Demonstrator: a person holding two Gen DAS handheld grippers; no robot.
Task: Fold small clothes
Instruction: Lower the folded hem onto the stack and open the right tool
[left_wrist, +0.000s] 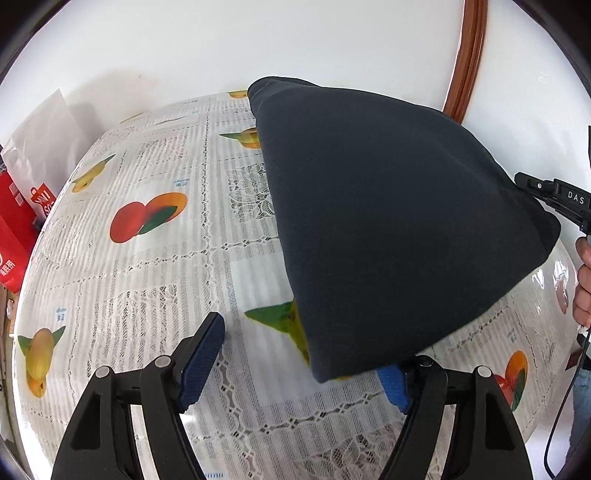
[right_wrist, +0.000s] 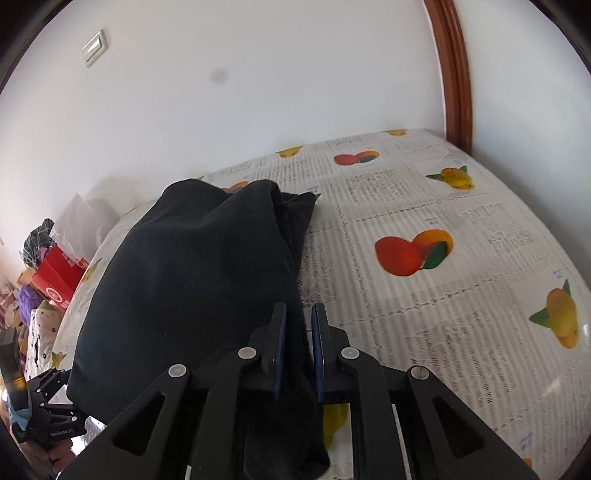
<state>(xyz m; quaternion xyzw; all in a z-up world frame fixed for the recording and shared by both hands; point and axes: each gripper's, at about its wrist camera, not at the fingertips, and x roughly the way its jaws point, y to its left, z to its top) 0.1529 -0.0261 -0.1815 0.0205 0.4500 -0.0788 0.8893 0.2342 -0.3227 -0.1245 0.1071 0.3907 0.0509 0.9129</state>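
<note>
A dark navy garment is held up over the fruit-print tablecloth. Its lower corner hangs over the right finger of my left gripper. That gripper's blue pads stand wide apart and do not press on the cloth. At the right edge my right gripper holds the garment's far corner. In the right wrist view the right gripper is shut on a fold of the garment, which bulges to the left above the tablecloth. The left gripper's body shows at the bottom left, with its fingertips hidden behind the cloth.
A red bag and a white bag stand past the table's left edge. A wooden door frame runs up the white wall. A hand shows at the right. A red box and mixed clutter lie to the left.
</note>
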